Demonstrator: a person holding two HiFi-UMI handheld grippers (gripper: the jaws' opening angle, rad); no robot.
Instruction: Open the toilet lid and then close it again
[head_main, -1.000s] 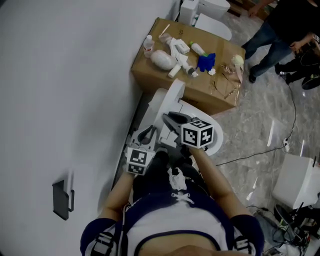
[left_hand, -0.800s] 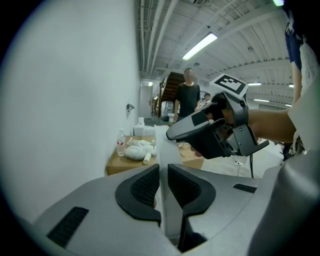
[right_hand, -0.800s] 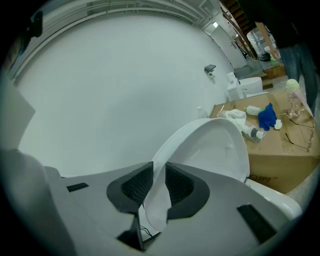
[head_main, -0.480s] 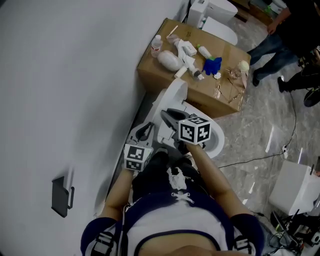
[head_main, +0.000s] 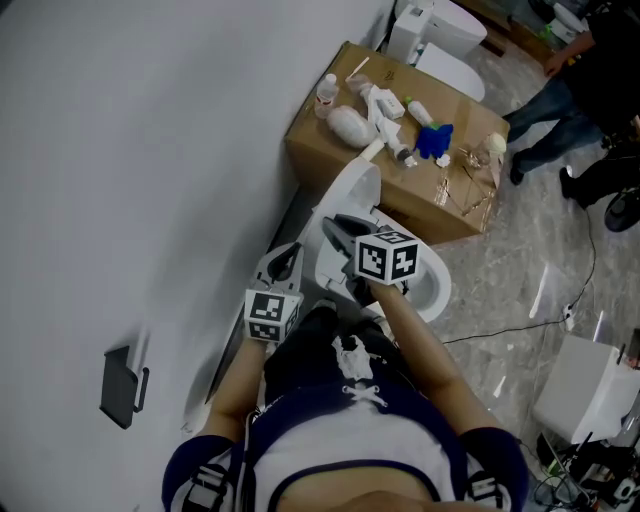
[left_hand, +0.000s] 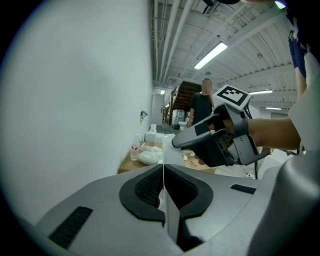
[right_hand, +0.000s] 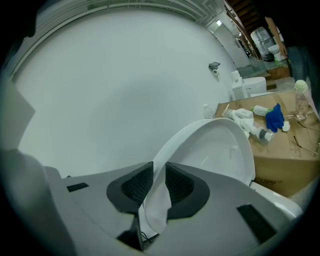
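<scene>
The white toilet lid (head_main: 352, 190) stands raised behind the bowl (head_main: 428, 292). My right gripper (head_main: 335, 232) is shut on the lid's near edge. In the right gripper view the lid (right_hand: 220, 150) runs up and away from between the right gripper's (right_hand: 157, 182) dark pads. My left gripper (head_main: 285, 262) hangs to the left of the lid, close to the wall. Its jaws have just been closing and now meet, with nothing visible between them. From the left gripper (left_hand: 163, 192) I see the lid (left_hand: 172, 152) edge-on and the right gripper (left_hand: 180, 141) on it.
Behind the toilet a cardboard box (head_main: 400, 150) carries bottles, a blue cloth and small items. A second toilet (head_main: 450, 35) stands beyond it. People (head_main: 565, 110) stand at the upper right. A cable (head_main: 500, 325) crosses the floor, and the white wall (head_main: 150, 180) fills the left.
The left gripper has drifted slightly left, off the lid, and its jaws have come together. The right gripper keeps its hold on the raised lid.
</scene>
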